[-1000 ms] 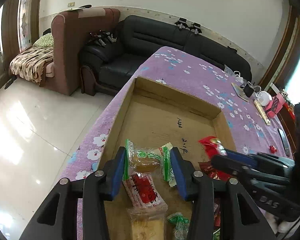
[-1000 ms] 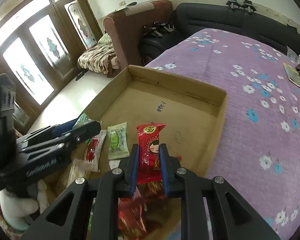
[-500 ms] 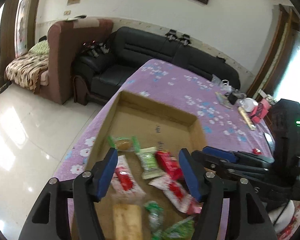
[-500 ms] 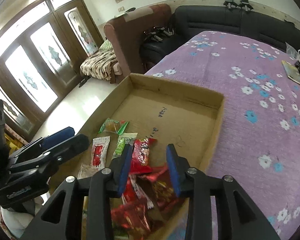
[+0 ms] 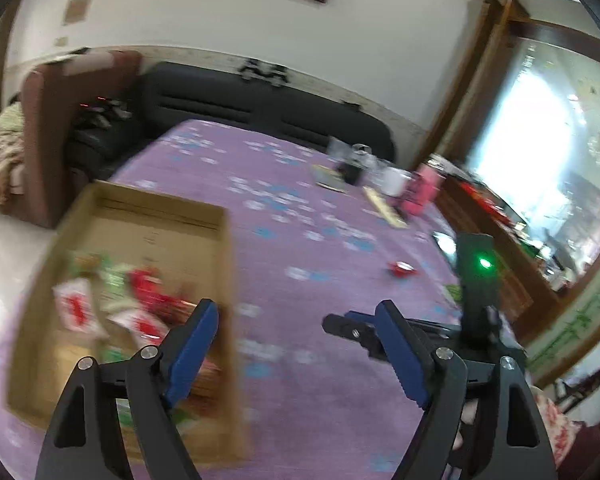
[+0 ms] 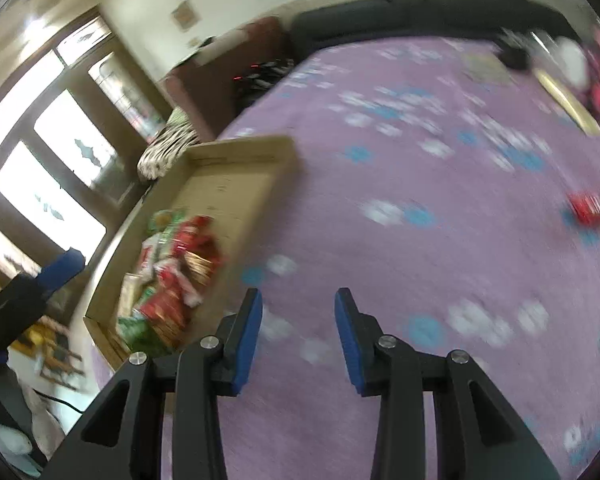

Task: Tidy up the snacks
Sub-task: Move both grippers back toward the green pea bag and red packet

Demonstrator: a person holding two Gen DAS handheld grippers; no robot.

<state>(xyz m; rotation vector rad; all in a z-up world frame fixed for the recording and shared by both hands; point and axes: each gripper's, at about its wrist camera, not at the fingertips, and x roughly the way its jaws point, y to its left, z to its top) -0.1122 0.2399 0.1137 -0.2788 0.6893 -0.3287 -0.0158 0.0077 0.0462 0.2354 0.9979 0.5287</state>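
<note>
Two claws are both released and hold nothing.

In the left wrist view, the left claw [image 5: 296, 344] has its blue pads wide apart above the purple flowered cloth of the bench [image 5: 300, 240]. The cardboard tray [image 5: 228, 280] lies at 9 o'clock from the claw, and the left pad overlaps its right wall in the picture. The snack packets [image 5: 112, 300], red, white and green, lie together in the near half of the tray; the blur hides their details. One red snack [image 5: 401, 268] lies alone on the cloth at 1 o'clock, well apart from the tray. The right claw [image 5: 352, 330] shows at 3 o'clock, just behind the right pad.

In the right wrist view, the right claw [image 6: 298, 340] is over bare cloth, its pads apart. The tray [image 6: 276, 184] is at 10 o'clock with the packets [image 6: 176, 264] heaped in its near part. The lone red snack [image 6: 590, 210] is at 2 o'clock, near the edge of the picture. A blue finger of the left claw [image 6: 62, 272] appears at 9 o'clock.
</note>
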